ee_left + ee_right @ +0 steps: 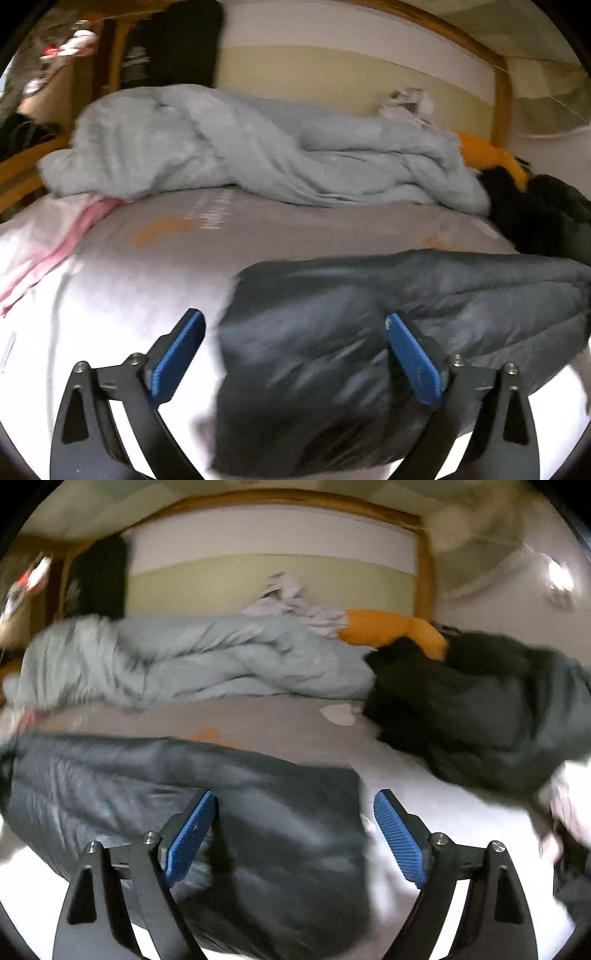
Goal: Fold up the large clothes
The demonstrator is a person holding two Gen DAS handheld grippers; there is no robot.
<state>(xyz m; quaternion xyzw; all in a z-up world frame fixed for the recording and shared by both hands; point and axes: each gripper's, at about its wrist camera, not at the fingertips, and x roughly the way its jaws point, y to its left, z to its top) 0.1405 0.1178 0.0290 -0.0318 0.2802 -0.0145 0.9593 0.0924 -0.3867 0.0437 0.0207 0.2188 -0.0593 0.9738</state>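
A dark grey puffy jacket [369, 332] lies folded on the bed, seen again in the right wrist view as the jacket [184, 794]. My left gripper [295, 354] is open above the jacket's left end; its blue pads [177, 358] stand wide apart and press on nothing. My right gripper [295, 834] is open over the jacket's right end, whose edge runs between the wide-set pads [399, 842] without being gripped.
A light blue quilt [240, 147] is bunched across the back of the bed. A dark heap of clothes [480, 709] and an orange item [391, 627] lie at the right. Pink cloth [55, 243] lies at the left on the grey sheet [295, 229]. A wooden headboard [277, 498] stands behind.
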